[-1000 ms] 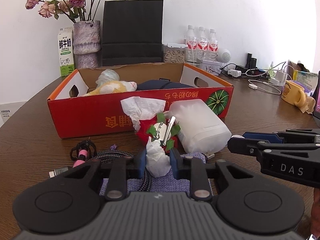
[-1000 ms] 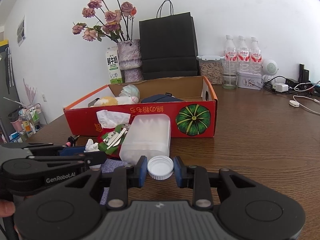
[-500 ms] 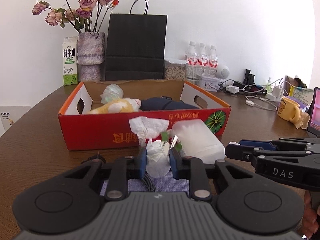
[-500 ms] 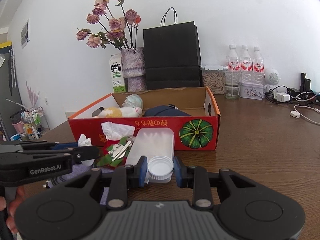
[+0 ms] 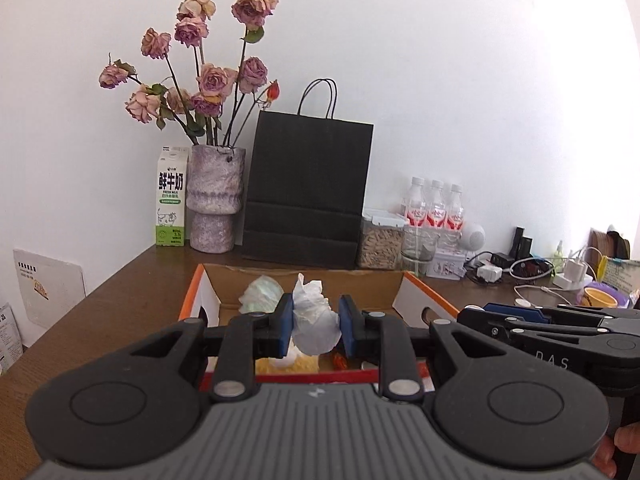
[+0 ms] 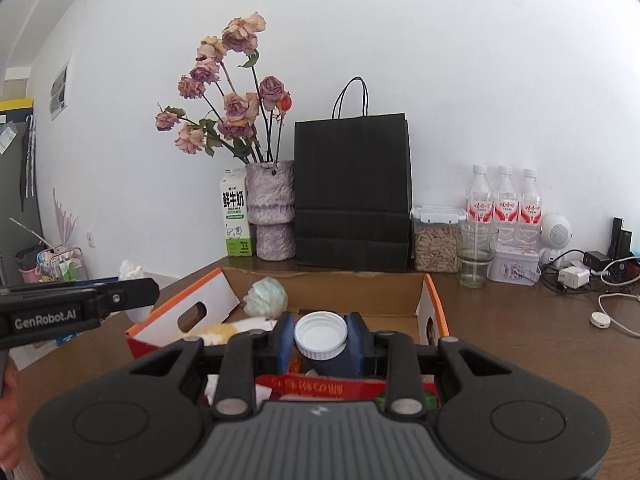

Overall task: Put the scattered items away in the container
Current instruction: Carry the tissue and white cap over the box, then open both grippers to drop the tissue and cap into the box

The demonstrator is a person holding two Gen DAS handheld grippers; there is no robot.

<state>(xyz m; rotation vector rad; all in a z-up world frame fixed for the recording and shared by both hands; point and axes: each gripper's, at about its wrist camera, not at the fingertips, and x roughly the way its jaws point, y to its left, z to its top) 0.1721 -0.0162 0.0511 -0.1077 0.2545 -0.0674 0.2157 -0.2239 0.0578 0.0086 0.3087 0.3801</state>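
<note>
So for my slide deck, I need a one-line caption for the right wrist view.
Right gripper holds a white bottle cap over the red cardboard box, flowers and black bag behind.

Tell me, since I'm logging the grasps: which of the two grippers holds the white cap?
The right gripper grips the white cap; the left gripper grips a crumpled white tissue instead.

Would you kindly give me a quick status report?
Left hand-held gripper shut on crumpled tissue. Right hand-held gripper shut on white cap. Both over cardboard box; nothing blocking.

Crumpled tissue (image 5: 314, 322), white cap (image 6: 320, 335) above box (image 6: 430, 300).
</note>
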